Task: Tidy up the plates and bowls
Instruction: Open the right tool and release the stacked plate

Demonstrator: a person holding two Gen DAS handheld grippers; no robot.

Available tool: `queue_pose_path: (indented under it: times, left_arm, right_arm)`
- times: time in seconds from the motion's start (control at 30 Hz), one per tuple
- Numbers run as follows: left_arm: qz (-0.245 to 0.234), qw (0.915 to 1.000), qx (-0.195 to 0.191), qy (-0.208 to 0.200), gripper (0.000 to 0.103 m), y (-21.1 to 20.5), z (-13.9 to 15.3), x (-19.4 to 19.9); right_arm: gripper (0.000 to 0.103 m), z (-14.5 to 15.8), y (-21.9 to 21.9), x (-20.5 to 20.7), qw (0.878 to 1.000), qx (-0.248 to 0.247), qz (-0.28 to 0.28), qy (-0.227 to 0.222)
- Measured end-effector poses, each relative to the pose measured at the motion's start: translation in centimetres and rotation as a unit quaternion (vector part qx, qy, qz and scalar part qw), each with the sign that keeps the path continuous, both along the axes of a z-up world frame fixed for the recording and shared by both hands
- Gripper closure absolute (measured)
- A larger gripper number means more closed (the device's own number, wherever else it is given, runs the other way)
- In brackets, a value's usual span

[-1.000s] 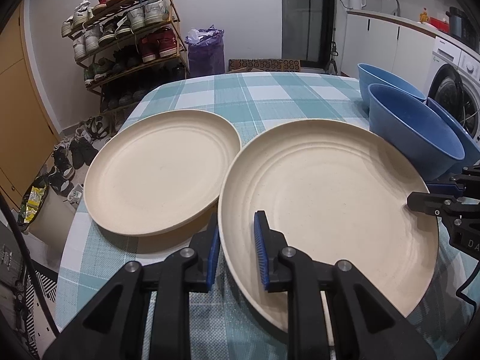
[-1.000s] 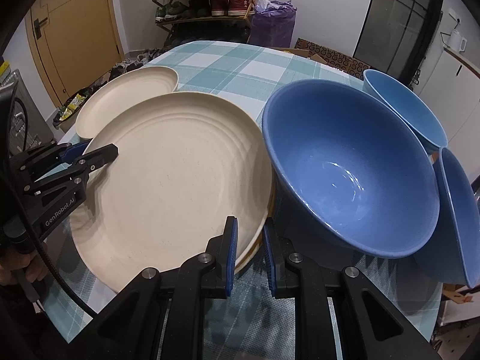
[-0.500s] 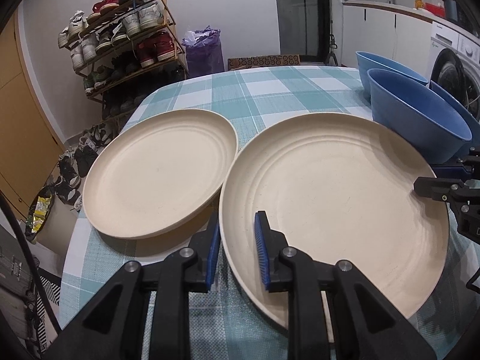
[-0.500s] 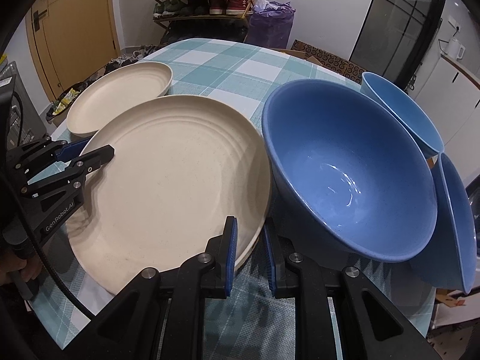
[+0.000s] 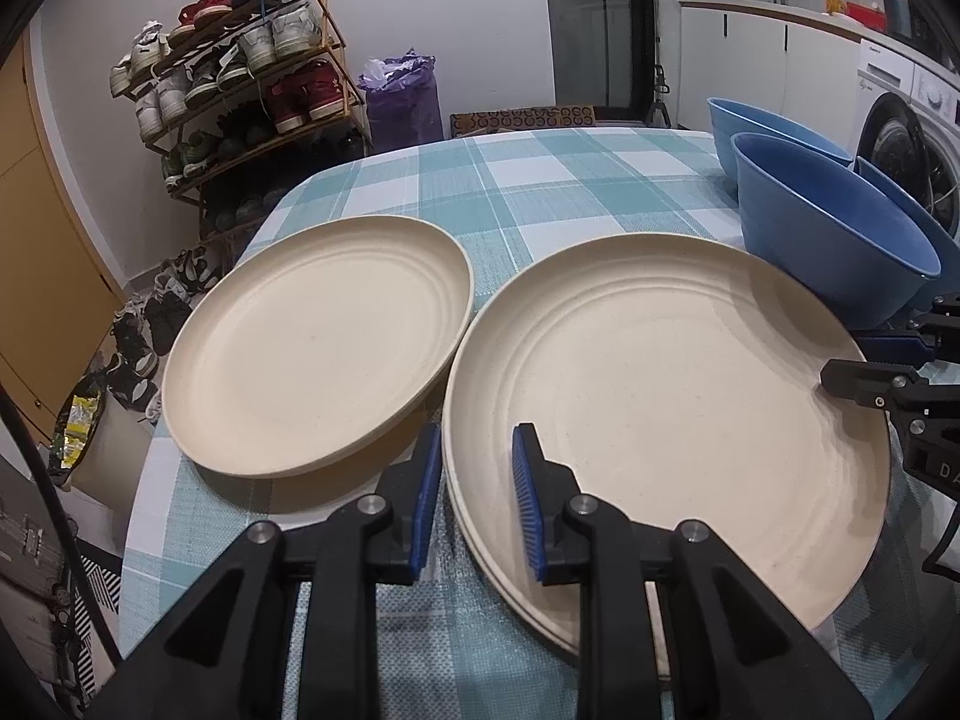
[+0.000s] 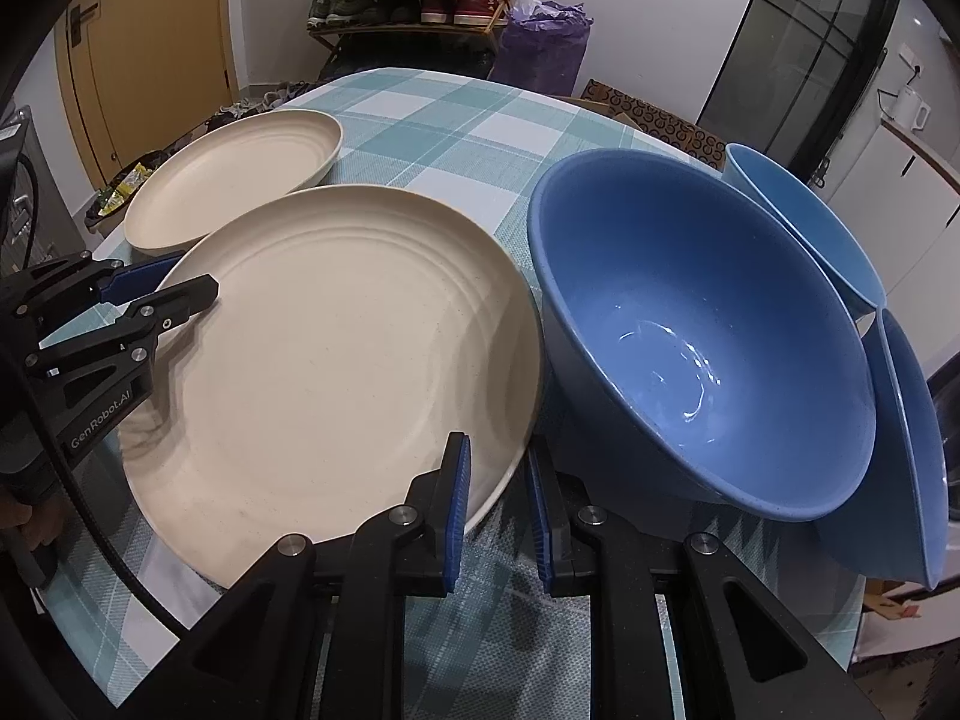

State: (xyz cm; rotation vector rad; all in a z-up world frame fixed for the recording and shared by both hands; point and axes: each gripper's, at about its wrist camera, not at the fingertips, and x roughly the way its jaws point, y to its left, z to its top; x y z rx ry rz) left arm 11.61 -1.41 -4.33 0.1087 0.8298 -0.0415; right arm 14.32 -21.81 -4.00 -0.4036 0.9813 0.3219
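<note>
A large cream plate [image 5: 666,408] is held between both grippers above the checked table [image 5: 540,192]. My left gripper [image 5: 474,504] straddles its left rim, one finger under and one over, shut on it. My right gripper [image 6: 498,516] clamps the opposite rim of the same plate [image 6: 324,360]. A second cream plate [image 5: 312,342] lies on the table to the left, also in the right wrist view [image 6: 234,186]. Three blue bowls stand at the right: a big one [image 6: 702,372], one behind it [image 6: 798,222], one tilted on its side [image 6: 912,450].
The table's left edge [image 5: 144,480] drops to a floor with shoes and a shoe rack [image 5: 240,96]. A purple bag [image 5: 402,96] stands behind the table. A washing machine [image 5: 912,120] and kitchen counter are at the right.
The held plate has risen and tilted a little and drawn apart from the second plate, which it overlapped a second ago in the right wrist view. Both grippers stay clamped on its rims.
</note>
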Motion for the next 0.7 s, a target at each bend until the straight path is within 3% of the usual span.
queue_pose_path:
  times: [0.1, 0.23, 0.4, 0.47, 0.6, 0.7]
  left_arm:
    - [-0.003, 0.9999, -0.012, 0.006, 0.075, 0.3, 0.0, 0.1]
    - [0.002, 0.9994, -0.033, 0.011, 0.054, 0.8, 0.4, 0.1]
    - [0.01, 0.9983, -0.057, 0.007, 0.053, 1.7, 1.1, -0.1]
    - [0.012, 0.9979, -0.063, 0.004, 0.051, 2.0, 1.5, -0.2]
    - [0.009, 0.9976, -0.069, -0.004, 0.048, 2.4, 2.3, -0.6]
    - [0.005, 0.9973, -0.072, -0.014, 0.031, 2.4, 3.0, -0.9]
  right_arm:
    - [0.083, 0.0, -0.1, 0.1, 1.0, 0.008, 0.0, 0.005]
    - [0.076, 0.3, -0.2, 0.1, 1.0, 0.018, 0.001, 0.009]
    - [0.067, 0.9, -0.1, -0.3, 0.999, 0.033, 0.009, 0.01]
    - [0.058, 1.2, 0.0, -0.5, 0.999, 0.04, 0.012, 0.01]
    - [0.053, 2.4, 0.1, -0.8, 0.997, 0.068, 0.025, 0.008]
    - [0.041, 3.3, 0.3, -1.1, 0.996, 0.081, 0.032, -0.001]
